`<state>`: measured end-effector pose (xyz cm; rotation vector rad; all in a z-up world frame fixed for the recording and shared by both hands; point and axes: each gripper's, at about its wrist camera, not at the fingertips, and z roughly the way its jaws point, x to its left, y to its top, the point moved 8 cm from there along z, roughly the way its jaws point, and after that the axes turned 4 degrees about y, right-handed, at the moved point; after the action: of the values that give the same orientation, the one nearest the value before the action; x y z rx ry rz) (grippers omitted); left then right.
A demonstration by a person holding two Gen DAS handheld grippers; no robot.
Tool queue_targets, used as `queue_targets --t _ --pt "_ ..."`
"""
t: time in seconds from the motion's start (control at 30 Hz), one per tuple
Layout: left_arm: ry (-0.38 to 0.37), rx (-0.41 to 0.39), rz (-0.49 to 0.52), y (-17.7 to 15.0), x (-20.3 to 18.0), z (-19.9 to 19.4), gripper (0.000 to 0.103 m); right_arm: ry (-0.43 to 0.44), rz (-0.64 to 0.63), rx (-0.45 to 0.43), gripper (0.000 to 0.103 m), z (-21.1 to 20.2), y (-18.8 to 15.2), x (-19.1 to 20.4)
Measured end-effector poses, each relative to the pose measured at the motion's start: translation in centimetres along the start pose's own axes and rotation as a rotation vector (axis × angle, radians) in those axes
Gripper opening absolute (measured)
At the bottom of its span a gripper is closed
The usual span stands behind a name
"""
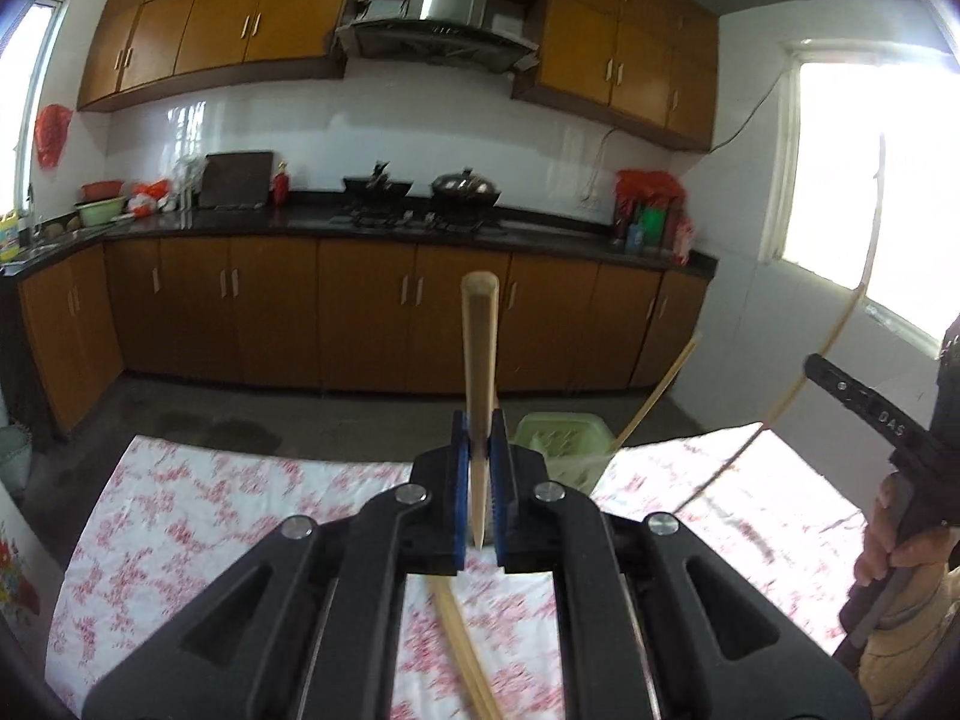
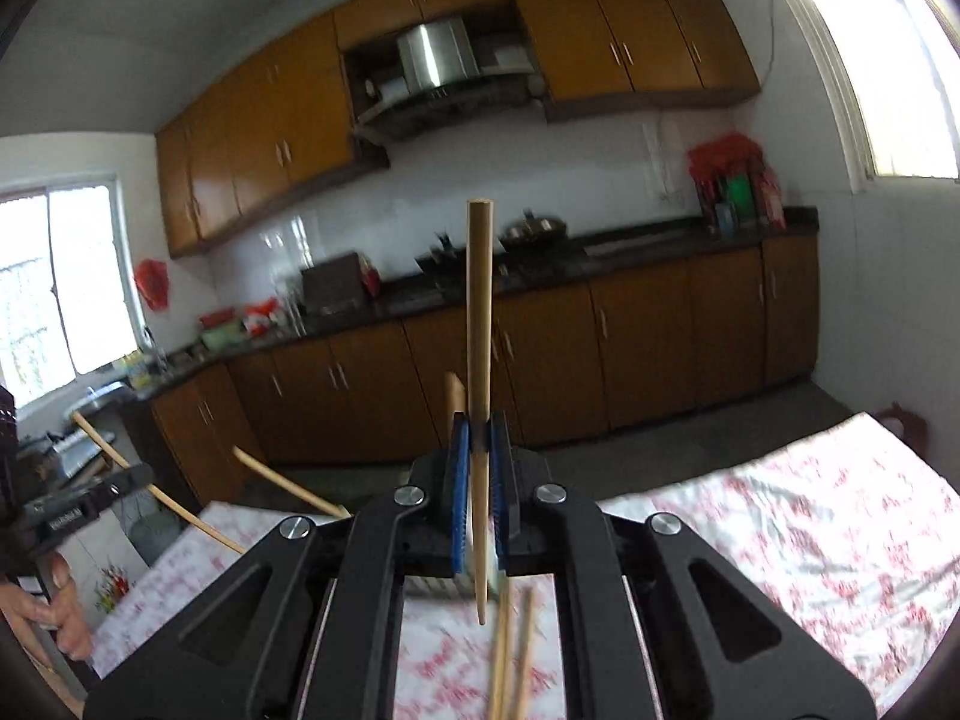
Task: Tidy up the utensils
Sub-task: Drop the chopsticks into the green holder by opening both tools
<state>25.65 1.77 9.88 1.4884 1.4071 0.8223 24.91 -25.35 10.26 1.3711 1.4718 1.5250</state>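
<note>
Left gripper (image 1: 480, 456) pinches one wooden chopstick (image 1: 479, 354), upright between blue pads. Right gripper (image 2: 479, 468) likewise pinches a chopstick (image 2: 480, 324). Green basket (image 1: 564, 444) sits just beyond the left gripper on the floral tabletop (image 1: 210, 504).

The left gripper (image 1: 480, 468) clamps an upright wooden chopstick (image 1: 478, 360) above the floral-clothed table (image 1: 240, 510); a green basket (image 1: 564, 441) stands at the far edge (more chopsticks (image 1: 465, 654) lie below).

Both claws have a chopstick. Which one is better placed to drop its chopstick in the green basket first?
Left, probably. The left claw has the green basket just beyond its tips. The right claw view shows no basket, only tablecloth.
</note>
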Motion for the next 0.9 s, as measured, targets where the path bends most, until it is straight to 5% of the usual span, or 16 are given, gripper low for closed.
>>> queue_targets --t 0.23,0.4,0.83,0.9 --pt "-0.009 -0.18 -0.013 6.1 -3.4 1.0 0.008 -0.002 -0.072 -0.145 0.008 3.0 2.4 3.5" --pt "0.018 -0.25 -0.019 6.9 -4.3 4.4 0.008 -0.04 -0.104 -0.119 0.008 6.9 0.9 3.2" --pt "0.018 -0.111 -0.052 2.0 -3.6 12.7 0.012 -0.049 -0.101 0.046 0.01 10.2 -3.7 2.5" --pt "0.027 -0.107 -0.06 2.1 -3.2 12.6 0.023 -0.055 -0.1 0.039 0.032 9.8 -3.5 2.7"
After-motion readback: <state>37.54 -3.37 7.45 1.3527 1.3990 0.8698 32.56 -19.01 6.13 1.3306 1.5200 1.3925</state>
